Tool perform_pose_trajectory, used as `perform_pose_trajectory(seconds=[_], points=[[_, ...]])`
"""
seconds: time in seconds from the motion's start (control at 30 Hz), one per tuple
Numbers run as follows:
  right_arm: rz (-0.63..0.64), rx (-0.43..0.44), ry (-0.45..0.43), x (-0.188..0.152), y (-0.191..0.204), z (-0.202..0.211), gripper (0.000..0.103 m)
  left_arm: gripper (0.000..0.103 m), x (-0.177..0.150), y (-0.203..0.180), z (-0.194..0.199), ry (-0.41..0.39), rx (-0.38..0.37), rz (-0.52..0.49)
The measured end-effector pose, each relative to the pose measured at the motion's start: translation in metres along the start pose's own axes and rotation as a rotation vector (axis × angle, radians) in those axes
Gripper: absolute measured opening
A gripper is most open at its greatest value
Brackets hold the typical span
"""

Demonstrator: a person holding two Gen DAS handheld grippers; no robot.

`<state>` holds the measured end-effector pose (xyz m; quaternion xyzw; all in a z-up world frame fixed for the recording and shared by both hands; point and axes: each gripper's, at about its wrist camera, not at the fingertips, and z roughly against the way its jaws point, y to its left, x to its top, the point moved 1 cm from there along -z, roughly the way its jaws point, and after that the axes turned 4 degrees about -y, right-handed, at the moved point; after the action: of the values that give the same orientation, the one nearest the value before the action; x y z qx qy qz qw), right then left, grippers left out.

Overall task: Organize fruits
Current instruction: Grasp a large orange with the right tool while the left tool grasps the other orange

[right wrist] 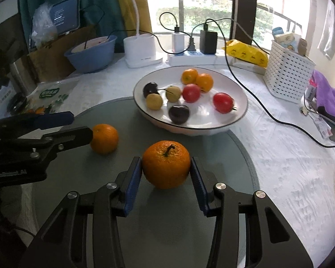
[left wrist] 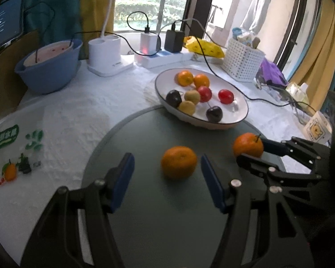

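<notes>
- Your right gripper is clamped on the stemmed orange, low over the grey mat.
- Your left gripper is spread around the other orange, not touching.
- Next, probably: lift yours clear toward the plate; close the left.

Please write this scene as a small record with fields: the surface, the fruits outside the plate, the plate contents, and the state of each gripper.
surface: round grey-green mat on a white tablecloth
loose fruit: stemmed orange and second orange, both on the mat
white plate: two oranges, two red fruits, two yellow-green fruits, two dark cherries
right gripper: pads against both sides of the stemmed orange
left gripper: open, second orange between the fingers, not touched
</notes>
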<state>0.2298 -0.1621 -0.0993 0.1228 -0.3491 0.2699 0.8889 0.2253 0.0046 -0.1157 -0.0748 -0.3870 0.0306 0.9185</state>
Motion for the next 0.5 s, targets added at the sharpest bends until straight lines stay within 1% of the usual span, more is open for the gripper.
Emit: perform_pose_trajectory(seconds=[0.23, 0.27, 0.3, 0.33, 0.37, 0.43, 0.5], points=[[-0.033, -0.002, 0.003, -0.005, -0.021, 0.004, 0.047, 0.063, -0.002, -0.014, -0.016, 0.038, 0.021, -0.029], [-0.033, -0.001, 0.002, -0.005, -0.023, 0.005, 0.047, 0.061, -0.002, -0.016, -0.018, 0.041, 0.025, -0.031], [-0.032, 0.001, 0.001, -0.006, -0.024, 0.006, 0.047, 0.057, -0.002, -0.016, -0.018, 0.043, 0.026, -0.032], [-0.031, 0.003, 0.000, -0.006, -0.025, 0.006, 0.047, 0.049, -0.002, -0.017, -0.020, 0.049, 0.028, -0.035], [-0.031, 0.004, 0.000, -0.006, -0.026, 0.007, 0.047, 0.045, -0.002, -0.018, -0.022, 0.054, 0.031, -0.035], [-0.030, 0.006, -0.001, -0.006, -0.027, 0.007, 0.047, 0.041, -0.002, -0.018, -0.023, 0.051, 0.045, -0.043], [-0.033, 0.008, -0.005, -0.006, -0.028, 0.008, 0.047, 0.041, -0.002, -0.019, -0.022, 0.051, 0.041, -0.042]])
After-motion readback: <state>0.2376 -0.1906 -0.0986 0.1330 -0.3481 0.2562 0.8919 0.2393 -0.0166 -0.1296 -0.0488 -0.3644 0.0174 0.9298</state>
